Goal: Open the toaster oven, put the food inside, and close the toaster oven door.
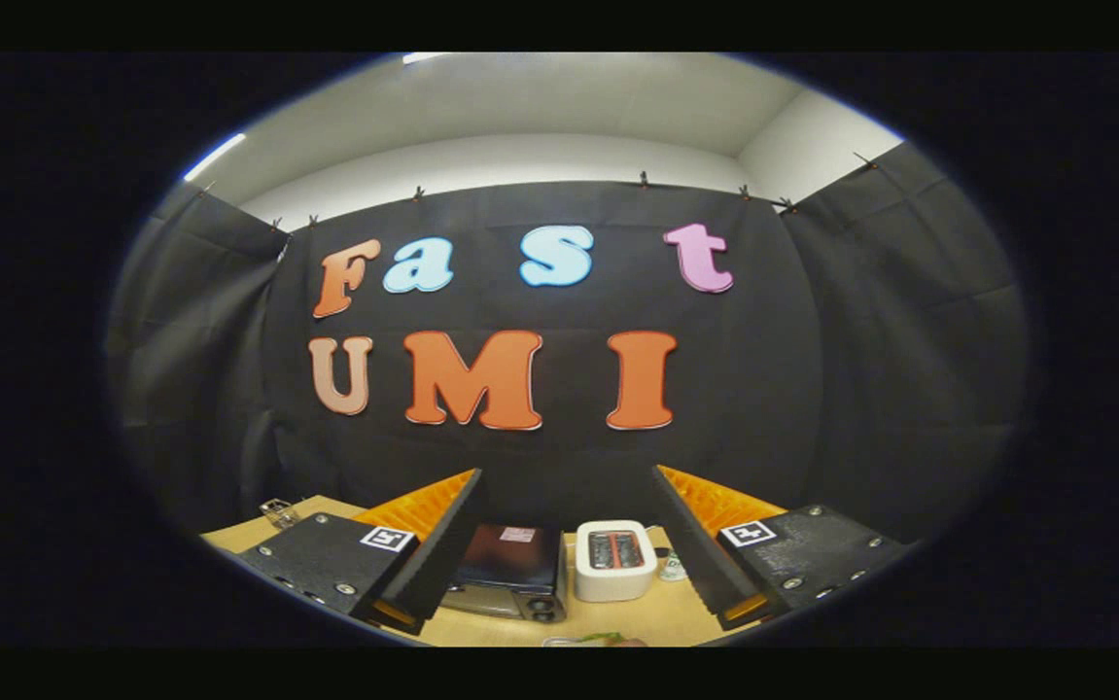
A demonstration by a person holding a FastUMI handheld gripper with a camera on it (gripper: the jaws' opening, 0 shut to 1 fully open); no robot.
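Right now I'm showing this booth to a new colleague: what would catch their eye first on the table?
The dark toaster oven sits on the wooden table just ahead of the open gripper, framed between its spread fingers. Right beside it stands a white slot toaster, seen from above. Something green and white lies nearer, too cut off to identify.

The toaster oven at 12 o'clock between the spread gripper fingers has a glossy dark top and shiny metal front; the white toaster at 1 o'clock looks smooth plastic; the table is matt pale wood
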